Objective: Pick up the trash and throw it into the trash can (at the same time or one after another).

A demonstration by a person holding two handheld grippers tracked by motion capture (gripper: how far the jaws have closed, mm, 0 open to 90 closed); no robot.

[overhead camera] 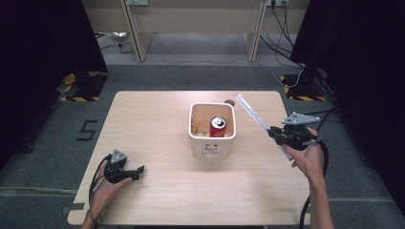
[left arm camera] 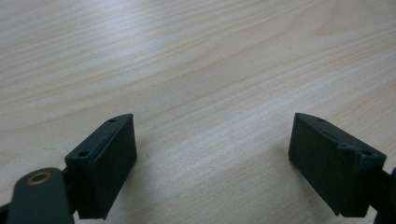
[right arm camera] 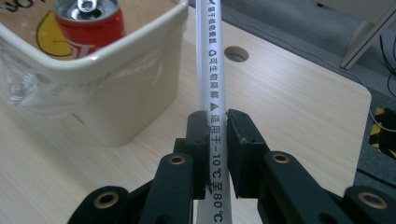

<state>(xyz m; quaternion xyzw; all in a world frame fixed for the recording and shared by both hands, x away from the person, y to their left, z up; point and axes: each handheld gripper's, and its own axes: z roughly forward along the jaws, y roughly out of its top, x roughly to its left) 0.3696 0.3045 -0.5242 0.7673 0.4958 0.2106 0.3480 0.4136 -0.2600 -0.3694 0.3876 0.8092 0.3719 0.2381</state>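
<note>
Right gripper lifts a wrapped straw beside the bin

The right gripper (overhead camera: 276, 132) pinches the white wrapped straw (overhead camera: 253, 116) above the table's (overhead camera: 153, 124) right edge, just beside the cream bin (overhead camera: 212, 143) holding a red can (overhead camera: 218, 127); the left gripper (overhead camera: 138, 171) rests spread near the front-left corner.

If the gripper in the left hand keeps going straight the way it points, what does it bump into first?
Probably just the table. The left gripper has its fingers open with bare wood ahead. In the high view it points right, passing in front of the white bin, though depth is hard to judge.
</note>
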